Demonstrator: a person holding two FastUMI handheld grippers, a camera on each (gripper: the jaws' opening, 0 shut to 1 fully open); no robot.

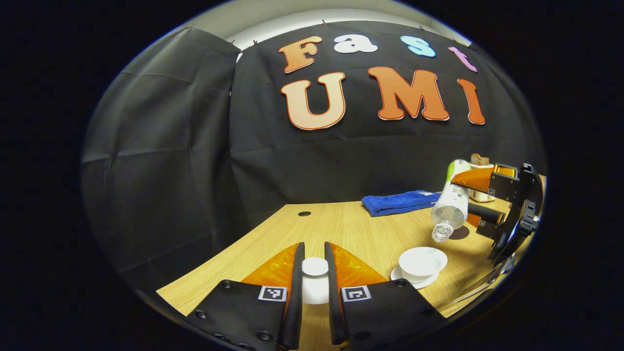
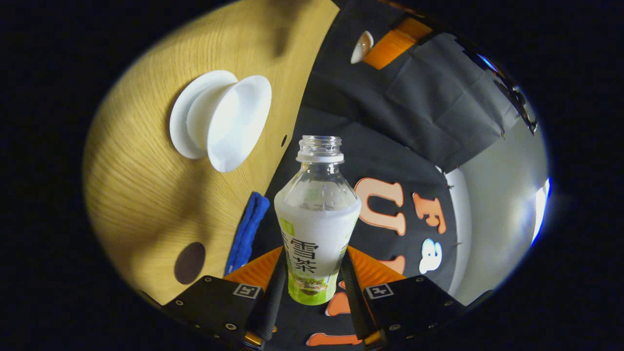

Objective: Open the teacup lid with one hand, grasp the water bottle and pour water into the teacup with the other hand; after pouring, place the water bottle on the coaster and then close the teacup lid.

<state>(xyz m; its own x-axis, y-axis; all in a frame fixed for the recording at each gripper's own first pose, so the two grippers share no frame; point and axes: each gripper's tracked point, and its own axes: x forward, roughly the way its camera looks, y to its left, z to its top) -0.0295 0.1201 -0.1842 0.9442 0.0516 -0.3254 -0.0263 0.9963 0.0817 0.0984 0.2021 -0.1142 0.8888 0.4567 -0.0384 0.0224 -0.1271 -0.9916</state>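
The water bottle, light clear plastic, uncapped and apt to flex, is best gripped at its labelled middle, where the right gripper is clamped, tilting it above the open white teacup on the table. The lid is pinched by the left gripper.

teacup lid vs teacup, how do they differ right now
The teacup lid is held off the table between the left tool's fingers; the teacup sits uncovered on its saucer on the table. The lid looks smaller, with a flat round knob on top, while the teacup is a wider open bowl. The tilted water bottle's open mouth hangs nearer the teacup than the lid. Both are plain white.
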